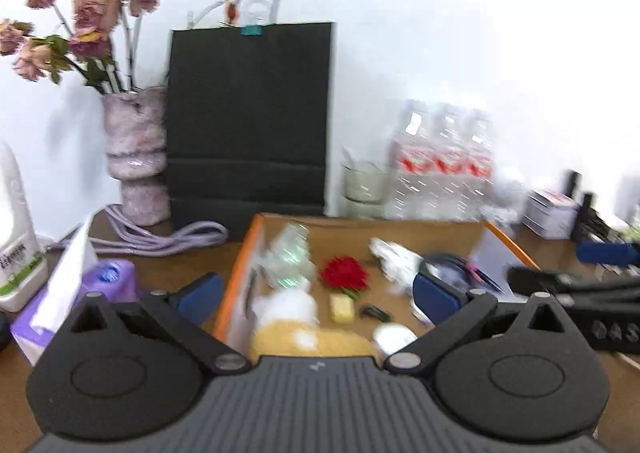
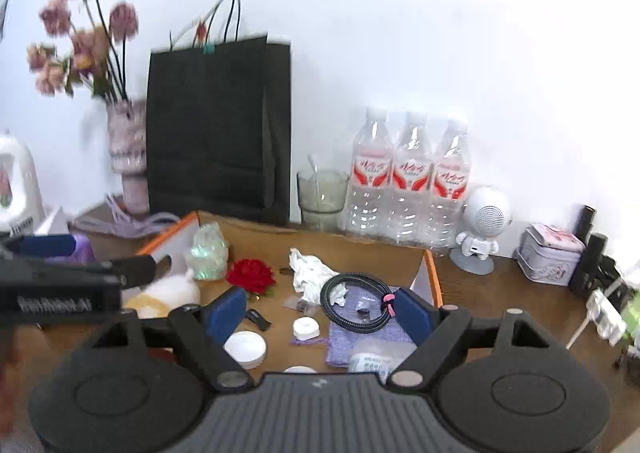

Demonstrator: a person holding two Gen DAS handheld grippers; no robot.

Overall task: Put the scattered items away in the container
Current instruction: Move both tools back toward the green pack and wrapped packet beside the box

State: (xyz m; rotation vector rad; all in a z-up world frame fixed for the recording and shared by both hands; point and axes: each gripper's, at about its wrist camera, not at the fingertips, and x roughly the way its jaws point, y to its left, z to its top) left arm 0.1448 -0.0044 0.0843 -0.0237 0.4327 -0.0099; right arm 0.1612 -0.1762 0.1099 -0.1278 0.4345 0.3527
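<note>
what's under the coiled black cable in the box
The coiled black cable lies on a purple cloth inside the cardboard box, with crumpled white paper at its left edge. Whatever the cloth covers is hidden.

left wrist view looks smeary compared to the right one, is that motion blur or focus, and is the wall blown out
Left wrist view: likely motion blur, since the three clear plastic water bottles and the items in the orange-edged cardboard box streak while the gripper body stays sharp. Right wrist view: the same bottles have readable labels, with only slight softness at the dried pink flowers. Both views: the white wall is overexposed, and the fisheye bends the edges.
</note>
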